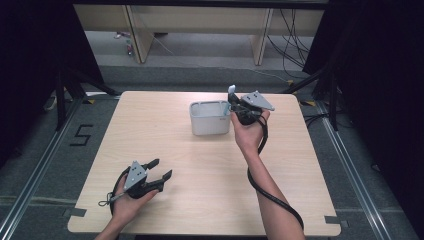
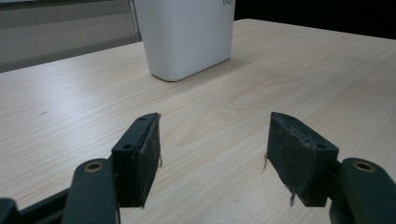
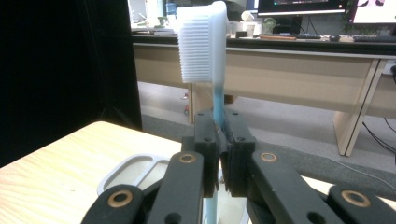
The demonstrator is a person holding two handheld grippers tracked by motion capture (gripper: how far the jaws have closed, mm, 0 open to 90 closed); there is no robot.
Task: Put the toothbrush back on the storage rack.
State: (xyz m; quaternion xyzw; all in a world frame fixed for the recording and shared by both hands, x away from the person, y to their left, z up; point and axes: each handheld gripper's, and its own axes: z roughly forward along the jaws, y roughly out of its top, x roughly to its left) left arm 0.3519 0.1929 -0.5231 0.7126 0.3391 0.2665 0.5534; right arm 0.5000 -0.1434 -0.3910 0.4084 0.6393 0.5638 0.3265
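At a pale wooden table (image 1: 200, 200), a person works two hand-held grippers. The right gripper (image 1: 233, 98), upper centre of the high view, is clamped on a toothbrush (image 1: 231, 90), its jaws pressed tight against the blue neck. In the right gripper view the toothbrush (image 3: 205, 46) stands upright at top centre, white bristles facing left, the handle running down between the jaws and out of the bottom edge. The brush head pokes up just above the right rim of a white holder (image 1: 210, 118) that sits in the upper middle of the table; part of that holder's rim (image 3: 126, 170) shows at lower left of the right gripper view, below the jaws.

The left gripper (image 1: 161, 168), lower left of the high view, rests in the hand low over the table with its jaws spread wide and nothing between them. Its own camera looks across bare wood toward the ribbed holder (image 2: 187, 37) at top centre, well apart from it.
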